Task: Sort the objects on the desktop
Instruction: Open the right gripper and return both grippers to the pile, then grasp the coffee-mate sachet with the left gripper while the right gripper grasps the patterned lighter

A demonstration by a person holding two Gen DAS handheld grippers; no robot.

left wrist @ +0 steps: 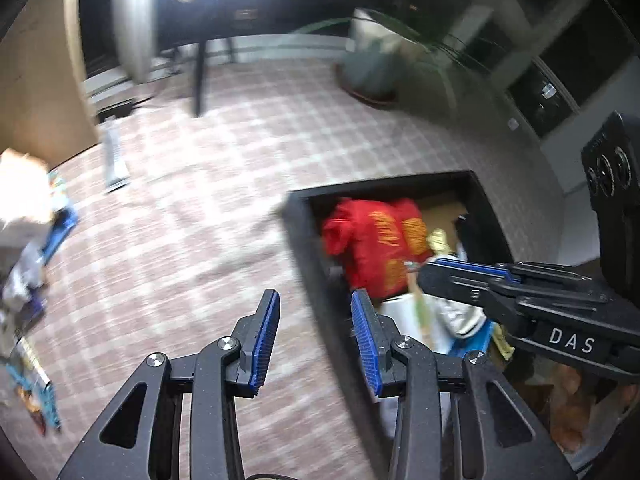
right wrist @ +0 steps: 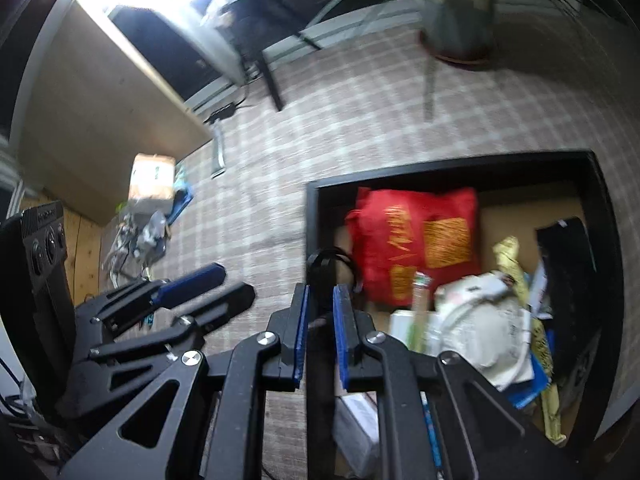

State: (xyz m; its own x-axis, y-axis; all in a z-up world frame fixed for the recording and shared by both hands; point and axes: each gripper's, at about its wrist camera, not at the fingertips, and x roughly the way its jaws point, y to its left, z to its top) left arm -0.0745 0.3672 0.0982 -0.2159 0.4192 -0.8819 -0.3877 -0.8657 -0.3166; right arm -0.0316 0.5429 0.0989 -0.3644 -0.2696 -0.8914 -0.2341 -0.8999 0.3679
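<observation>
Observed, left to right.

- **Floor, left edge:** a loose heap of printed packets and papers [left wrist: 24, 280] lies on the checked carpet, blurred. I judge these light and floppy, so they are best taken by a stiff edge.
- **Left hand-held gripper [left wrist: 314, 332]:** its jaws are spread and hold nothing. It hangs over the carpet just beside the left wall of the open black rectangular storage box [left wrist: 304, 240].
- **Right hand-held gripper [right wrist: 320, 320]:** its jaws are drawn close and appear to pinch a thin black looped item [right wrist: 326, 264], held at the box's near left corner, over the rim. I cannot tell what the item is. It looks light and narrow, and I judge that it may swing or slip between the ribbed blue pads [right wrist: 342, 320].
- **Inside the box:** a soft red fabric bag with gold print [right wrist: 416, 236] lies against the far left wall. A crumpled white plastic bag [right wrist: 480, 320] lies to its right. Both are limp, and I would grip each at a gathered fold.
</observation>
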